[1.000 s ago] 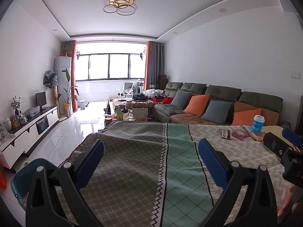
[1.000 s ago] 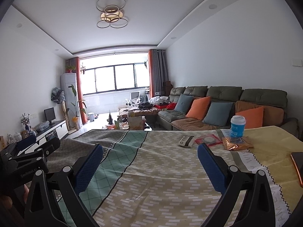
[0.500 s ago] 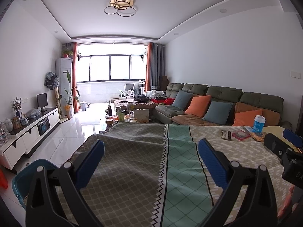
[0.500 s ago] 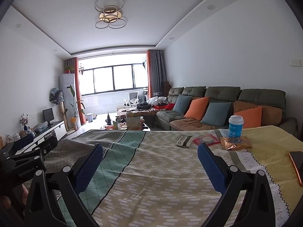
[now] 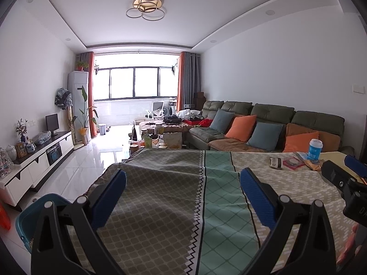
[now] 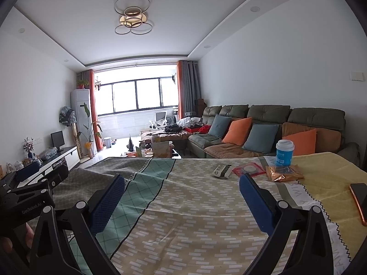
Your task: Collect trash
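Trash lies in a small cluster on the far right part of the tabletop (image 6: 183, 206), which is draped in a patterned cloth of grey, teal, beige and yellow bands: a blue-and-white paper cup (image 6: 284, 152) stands upright, with a crumpled orange-gold wrapper (image 6: 283, 174) just in front of it, a red-edged packet (image 6: 248, 169) lying flat to its left, and a small white-and-dark sachet (image 6: 222, 171) beside that. Both tongs hang above the cloth with nothing between their blue pads — the left tongs (image 5: 183, 191) are spread wide over the grey and teal bands, the right tongs (image 6: 182, 193) spread wide over the beige band, nearer the trash but well short of it. An orange-cased phone (image 6: 359, 200) rests flat near the right edge of the cloth. A teal bin (image 5: 29, 220) sits on the floor by the tabletop's left corner, seen from the left wrist. Beyond the tabletop stands a green sofa (image 6: 270, 119) with orange and blue cushions.
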`<state>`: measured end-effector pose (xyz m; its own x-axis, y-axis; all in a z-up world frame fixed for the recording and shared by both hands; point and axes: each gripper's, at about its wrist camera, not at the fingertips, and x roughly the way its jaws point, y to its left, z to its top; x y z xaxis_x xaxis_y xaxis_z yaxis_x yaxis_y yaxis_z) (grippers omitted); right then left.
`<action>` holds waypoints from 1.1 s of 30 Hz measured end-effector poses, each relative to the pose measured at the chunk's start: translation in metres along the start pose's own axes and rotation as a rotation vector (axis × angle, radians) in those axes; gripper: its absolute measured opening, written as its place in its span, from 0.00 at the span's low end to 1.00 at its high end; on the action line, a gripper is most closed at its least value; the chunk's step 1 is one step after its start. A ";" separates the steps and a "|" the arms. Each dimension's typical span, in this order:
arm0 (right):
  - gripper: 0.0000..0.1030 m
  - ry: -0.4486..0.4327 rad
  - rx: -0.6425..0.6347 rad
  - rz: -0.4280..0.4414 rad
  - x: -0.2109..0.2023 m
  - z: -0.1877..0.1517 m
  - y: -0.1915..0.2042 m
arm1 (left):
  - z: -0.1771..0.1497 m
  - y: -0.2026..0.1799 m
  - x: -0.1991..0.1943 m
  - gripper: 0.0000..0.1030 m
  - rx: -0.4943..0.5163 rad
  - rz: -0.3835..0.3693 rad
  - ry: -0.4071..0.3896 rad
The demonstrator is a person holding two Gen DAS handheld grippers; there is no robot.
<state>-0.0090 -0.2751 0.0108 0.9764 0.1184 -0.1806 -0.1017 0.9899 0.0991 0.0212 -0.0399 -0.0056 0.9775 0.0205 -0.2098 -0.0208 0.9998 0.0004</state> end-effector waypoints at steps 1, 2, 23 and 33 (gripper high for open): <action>0.96 0.002 0.000 0.000 0.001 0.000 0.001 | 0.000 0.000 0.000 0.97 -0.001 0.000 0.000; 0.96 0.001 0.001 0.000 0.000 0.000 0.000 | 0.000 0.000 0.000 0.97 0.000 -0.001 0.000; 0.96 0.003 0.003 0.001 0.000 0.000 -0.001 | 0.000 0.003 0.002 0.97 0.001 -0.001 0.009; 0.96 0.003 0.002 0.001 0.000 0.001 0.000 | -0.001 0.005 0.003 0.97 0.003 -0.001 0.012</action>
<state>-0.0084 -0.2756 0.0113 0.9757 0.1196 -0.1837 -0.1022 0.9896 0.1014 0.0237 -0.0351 -0.0072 0.9750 0.0194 -0.2214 -0.0192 0.9998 0.0033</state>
